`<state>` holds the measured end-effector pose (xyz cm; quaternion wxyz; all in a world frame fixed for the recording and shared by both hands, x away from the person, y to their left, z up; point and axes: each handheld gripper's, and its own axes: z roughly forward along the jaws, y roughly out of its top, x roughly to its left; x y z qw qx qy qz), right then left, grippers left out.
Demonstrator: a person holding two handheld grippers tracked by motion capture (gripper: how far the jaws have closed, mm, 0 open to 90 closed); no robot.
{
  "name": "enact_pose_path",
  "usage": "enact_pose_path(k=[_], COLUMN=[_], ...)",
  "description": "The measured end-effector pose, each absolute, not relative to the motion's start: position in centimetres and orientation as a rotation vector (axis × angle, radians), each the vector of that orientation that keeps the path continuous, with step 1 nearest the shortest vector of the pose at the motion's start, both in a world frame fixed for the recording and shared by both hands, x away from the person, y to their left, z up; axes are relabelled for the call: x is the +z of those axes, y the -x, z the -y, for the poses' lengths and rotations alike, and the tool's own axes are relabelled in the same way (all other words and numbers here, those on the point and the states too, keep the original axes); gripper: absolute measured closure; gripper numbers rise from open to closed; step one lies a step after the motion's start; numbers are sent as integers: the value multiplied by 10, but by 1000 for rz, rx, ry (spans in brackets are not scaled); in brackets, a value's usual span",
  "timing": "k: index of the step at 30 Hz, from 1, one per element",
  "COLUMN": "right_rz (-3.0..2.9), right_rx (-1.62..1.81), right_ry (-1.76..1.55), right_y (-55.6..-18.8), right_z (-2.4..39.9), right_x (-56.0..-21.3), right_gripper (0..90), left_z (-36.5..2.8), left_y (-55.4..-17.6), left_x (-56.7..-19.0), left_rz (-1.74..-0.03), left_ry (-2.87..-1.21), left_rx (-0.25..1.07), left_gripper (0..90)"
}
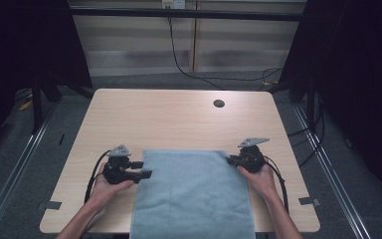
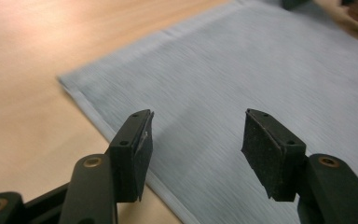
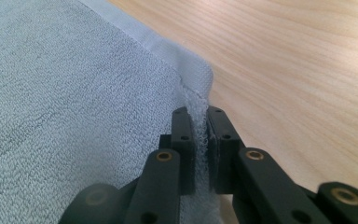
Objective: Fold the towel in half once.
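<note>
Already the right claw (image 3: 200, 140) is clamped on the far right corner of the blue towel (image 1: 194, 191), a ridge of terry pinched between its 2 pads. The left claw (image 2: 193, 154) stands apart, its 2 pads hovering over the towel's left hem without touching cloth. The towel lies flat at the near edge of the surface (image 1: 179, 114), its near end hanging over that edge and its far hem about halfway across.

What could go wrong: the right pinch looks shallow, holding little more than the hem, so a quick lift could pull the corner free. With just 1 corner held, any pull would drag the towel askew or bunch it. The left claw, in my judgement, sits a little inboard of its corner; closing there could gather a fold instead of the hem.

Both hands come in from the near edge, forearms angled inward, each gripper lying low and roughly level, jaws aimed toward the towel between them, left hand (image 1: 110, 186) cupping from below.
</note>
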<state>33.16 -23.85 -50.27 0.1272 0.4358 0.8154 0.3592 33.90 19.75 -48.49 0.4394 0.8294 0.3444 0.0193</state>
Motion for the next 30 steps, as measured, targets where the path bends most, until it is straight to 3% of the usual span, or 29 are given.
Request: enact_pose_path(k=[7, 19, 22, 23, 25, 30], right_rz=[-2395, -2379, -2379, -2379, -2374, -2377], right_rx=[1055, 1096, 1127, 1127, 1141, 1139], right_ry=[-1256, -1281, -1300, -1300, -1316, -1327], right_y=[-329, -328, -329, -329, -329, -328], right_z=[231, 232, 232, 232, 233, 232], right_x=[-502, -504, -505, -505, -506, -505], right_gripper=[841, 835, 835, 835, 835, 838], left_z=[-199, -200, -192, -192, -190, -189], left_y=[-373, -370, -361, -361, -359, -359], left_x=[-497, -505, -504, -504, -504, -505], left_rz=[-973, -917, -834, -834, -815, -803], left_ry=[-2053, -2126, -2163, -2163, -2169, -2160], left_rx=[79, 192, 188, 188, 185, 112], left_gripper=[378, 357, 444, 541, 571, 807])
